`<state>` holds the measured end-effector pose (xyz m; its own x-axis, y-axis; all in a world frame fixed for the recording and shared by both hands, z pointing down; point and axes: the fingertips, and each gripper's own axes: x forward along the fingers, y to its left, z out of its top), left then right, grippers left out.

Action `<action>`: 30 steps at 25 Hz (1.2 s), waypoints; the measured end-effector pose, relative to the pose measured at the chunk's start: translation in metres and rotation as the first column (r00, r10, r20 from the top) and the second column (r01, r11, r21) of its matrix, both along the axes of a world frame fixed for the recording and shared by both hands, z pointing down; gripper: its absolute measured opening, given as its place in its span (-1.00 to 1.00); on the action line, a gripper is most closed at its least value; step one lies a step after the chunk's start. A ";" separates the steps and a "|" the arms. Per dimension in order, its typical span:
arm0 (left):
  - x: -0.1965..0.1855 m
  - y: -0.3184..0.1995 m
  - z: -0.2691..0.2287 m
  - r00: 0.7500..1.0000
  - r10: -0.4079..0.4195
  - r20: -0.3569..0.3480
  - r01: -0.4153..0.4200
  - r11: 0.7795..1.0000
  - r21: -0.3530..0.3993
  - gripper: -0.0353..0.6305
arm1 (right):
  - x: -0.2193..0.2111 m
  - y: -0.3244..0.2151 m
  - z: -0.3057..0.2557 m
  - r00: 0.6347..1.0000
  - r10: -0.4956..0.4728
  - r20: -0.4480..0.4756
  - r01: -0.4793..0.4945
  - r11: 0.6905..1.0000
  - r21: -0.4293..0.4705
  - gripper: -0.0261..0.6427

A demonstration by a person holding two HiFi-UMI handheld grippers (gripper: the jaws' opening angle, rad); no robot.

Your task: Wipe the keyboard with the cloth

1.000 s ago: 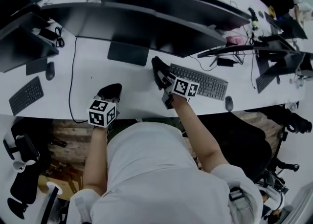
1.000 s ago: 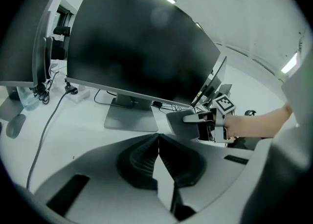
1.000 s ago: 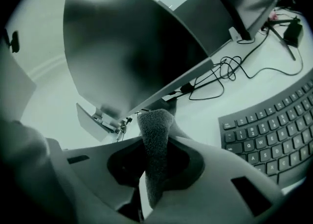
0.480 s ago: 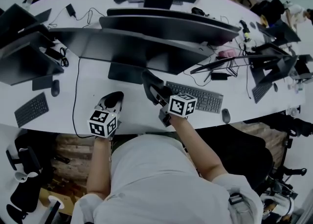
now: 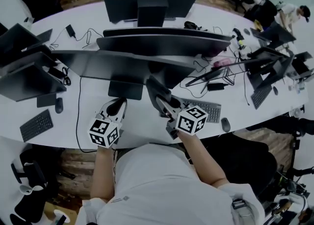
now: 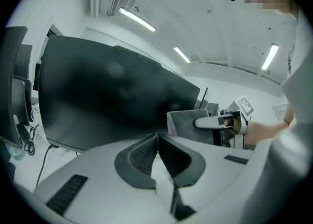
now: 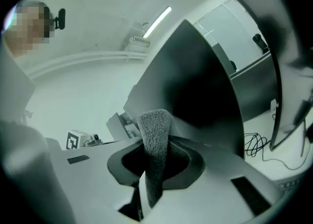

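The grey keyboard (image 5: 210, 110) lies on the white desk (image 5: 88, 101) to the right of my right gripper, which hides its left end. My right gripper (image 5: 164, 102) is raised off the desk and shut on a dark grey cloth (image 5: 156, 90). In the right gripper view the fuzzy cloth (image 7: 154, 125) stands pinched between the jaws of the right gripper (image 7: 156, 142), pointing up at a monitor. My left gripper (image 5: 116, 104) hovers near the desk's front edge. In its own view the left gripper (image 6: 157, 137) is shut with nothing in it, and the cloth (image 6: 188, 123) shows beyond.
A row of dark monitors (image 5: 122, 62) crosses the desk just beyond both grippers, with a stand base (image 5: 125, 90) between them. A mouse (image 5: 225, 125) sits right of the keyboard. Another keyboard (image 5: 37, 125) and mouse (image 5: 59, 104) lie far left. Cables (image 5: 78, 106) trail down the desk.
Both grippers have risen and tilted upward toward the monitors. My right gripper, still holding the cloth, drifted left, off the keyboard's left end.
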<state>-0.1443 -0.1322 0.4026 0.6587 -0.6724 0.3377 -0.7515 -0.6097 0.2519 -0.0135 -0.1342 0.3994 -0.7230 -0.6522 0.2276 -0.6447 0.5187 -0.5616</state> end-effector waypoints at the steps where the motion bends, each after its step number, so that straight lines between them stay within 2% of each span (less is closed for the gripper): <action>1: 0.003 -0.001 -0.004 1.000 0.007 -0.003 -0.007 1.000 0.011 -0.89 | 0.004 0.000 -0.006 1.000 0.005 -0.009 -0.005 1.000 0.021 -0.75; 13: 0.029 -0.002 -0.053 0.996 0.085 -0.037 -0.077 0.980 0.186 -0.89 | 0.053 0.018 -0.043 0.992 0.095 -0.080 -0.078 0.977 0.197 -0.74; 21: 0.041 0.000 -0.053 0.990 0.139 -0.034 -0.130 0.971 0.200 -0.88 | 0.058 0.035 -0.036 0.980 0.136 -0.144 -0.096 0.962 0.257 -0.74; 30: 0.051 0.003 -0.049 0.982 0.189 -0.011 -0.183 0.963 0.200 -0.88 | 0.065 0.053 -0.022 0.966 0.180 -0.186 -0.127 0.956 0.265 -0.74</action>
<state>-0.0936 -0.1290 0.3535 0.7860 -0.5886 0.1888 -0.6144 -0.7777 0.1333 0.0512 -0.0816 0.3775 -0.5638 -0.8066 0.1777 -0.8156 0.5097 -0.2739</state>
